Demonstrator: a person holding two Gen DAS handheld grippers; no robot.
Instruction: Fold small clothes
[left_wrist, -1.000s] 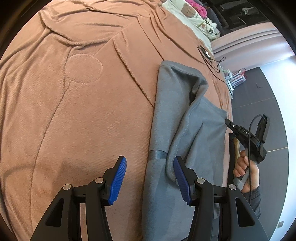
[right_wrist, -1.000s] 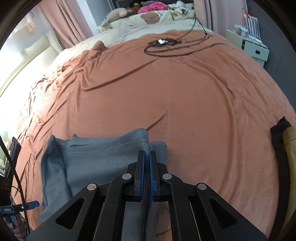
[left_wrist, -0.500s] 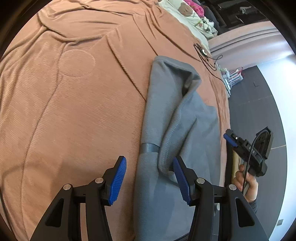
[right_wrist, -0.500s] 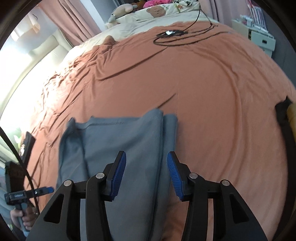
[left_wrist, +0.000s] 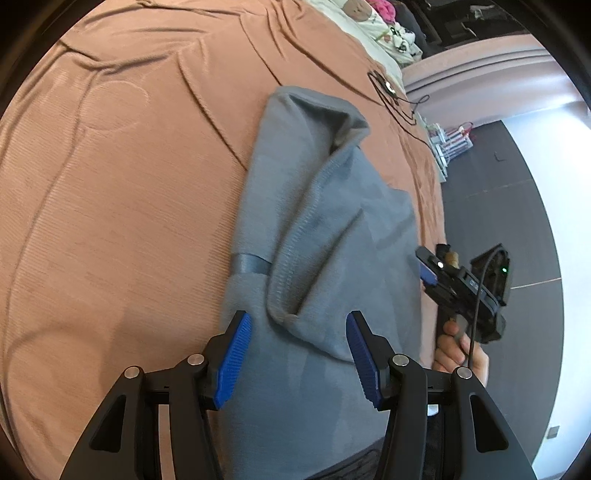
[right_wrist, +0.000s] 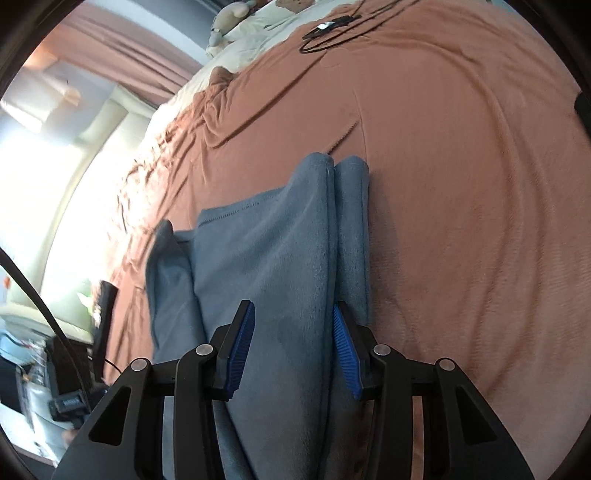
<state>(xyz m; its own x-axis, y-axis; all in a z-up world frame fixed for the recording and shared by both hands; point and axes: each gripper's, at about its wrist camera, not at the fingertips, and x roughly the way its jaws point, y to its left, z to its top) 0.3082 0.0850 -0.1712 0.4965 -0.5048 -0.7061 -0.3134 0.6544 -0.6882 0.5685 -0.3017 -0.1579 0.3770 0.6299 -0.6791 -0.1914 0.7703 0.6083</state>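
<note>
Left wrist view shows a grey fleece garment (left_wrist: 314, 229) on a rust-coloured bedspread (left_wrist: 110, 184), its long axis running from the near edge away toward the pillows, one flap folded over along its length. The left gripper (left_wrist: 299, 354) hovers over its near end, fingers apart and pressing nothing. The right gripper (right_wrist: 291, 343) straddles the folded edge, its jaws having just closed a little, pads not visibly pinching the cloth.

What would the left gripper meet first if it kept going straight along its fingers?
Probably the grey-blue fleece garment: the left gripper stands open and tilts down over its near folded edge, though depth is unclear.
</note>
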